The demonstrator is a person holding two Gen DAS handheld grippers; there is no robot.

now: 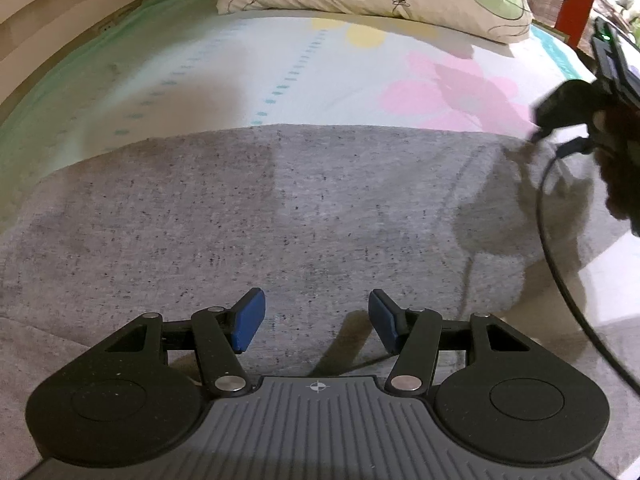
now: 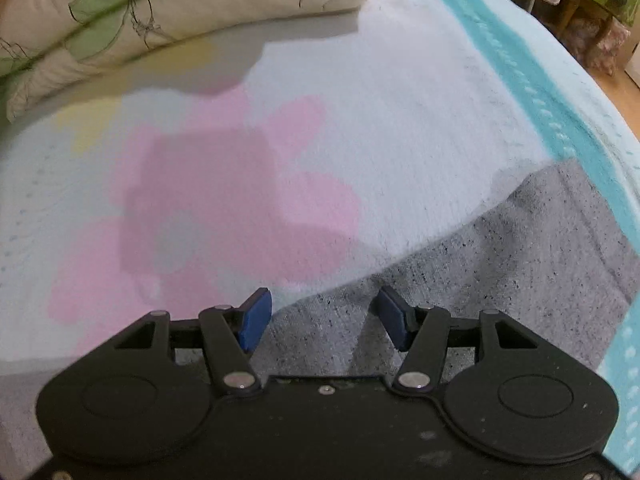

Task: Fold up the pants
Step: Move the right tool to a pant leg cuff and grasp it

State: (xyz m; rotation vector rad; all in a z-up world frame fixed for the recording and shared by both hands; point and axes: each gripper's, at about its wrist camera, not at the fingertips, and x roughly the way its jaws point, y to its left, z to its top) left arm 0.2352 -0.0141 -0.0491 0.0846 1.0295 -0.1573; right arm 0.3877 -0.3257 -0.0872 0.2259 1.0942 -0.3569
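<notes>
Left tool parted above grey pants.

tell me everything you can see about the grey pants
The grey pants are a speckled heather knit, soft like jersey or sweatshirt fabric. They lie spread flat on the pastel bedsheet, with a straight far edge and mild creases near the right end. Waistband and legs cannot be made out. Both tools hover over them with open jaws; no grip is visible.

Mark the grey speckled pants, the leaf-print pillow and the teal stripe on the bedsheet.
grey speckled pants (image 1: 280, 208): left wrist view, flat middle.
leaf-print pillow (image 2: 120, 20): right wrist view, front face.
teal stripe on the bedsheet (image 2: 520, 76): right wrist view, mid-band.
</notes>
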